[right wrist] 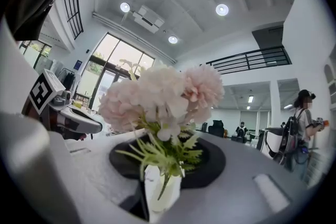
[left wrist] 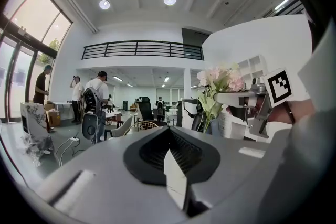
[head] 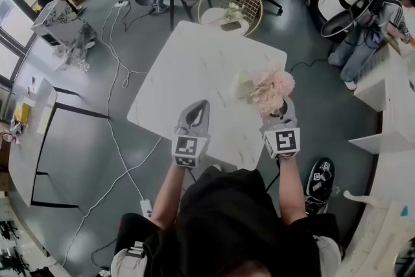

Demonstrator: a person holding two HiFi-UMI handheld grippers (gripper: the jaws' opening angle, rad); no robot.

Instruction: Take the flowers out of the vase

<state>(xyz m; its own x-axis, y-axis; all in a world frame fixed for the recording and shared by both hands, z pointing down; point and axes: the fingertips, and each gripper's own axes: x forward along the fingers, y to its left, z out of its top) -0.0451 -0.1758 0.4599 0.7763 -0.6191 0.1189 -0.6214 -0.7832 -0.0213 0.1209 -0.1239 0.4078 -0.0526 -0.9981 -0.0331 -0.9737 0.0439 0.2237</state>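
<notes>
Left gripper [left wrist: 176, 176]: fingers are pressing together on nothing, pointing level across the white surface [head: 194, 61], well to the left of the flowers [left wrist: 220, 78]. It is idling over the near edge.

Right gripper [right wrist: 161, 186]: fingers are clenching on the green stems just under the pink blooms, and the bunch is standing upright above them. In the head view the flowers [head: 272, 89] are sitting over the right part of the surface, directly ahead of this gripper.

The vase is not showing clearly in any view; the blooms are likely covering it.

Judgement: the grasp is made and the pull-out is in hand. The next move is calling for a straight upward lift that keeps the stems vertical until they are clear of the mouth. The left gripper could steady the vase.
</notes>
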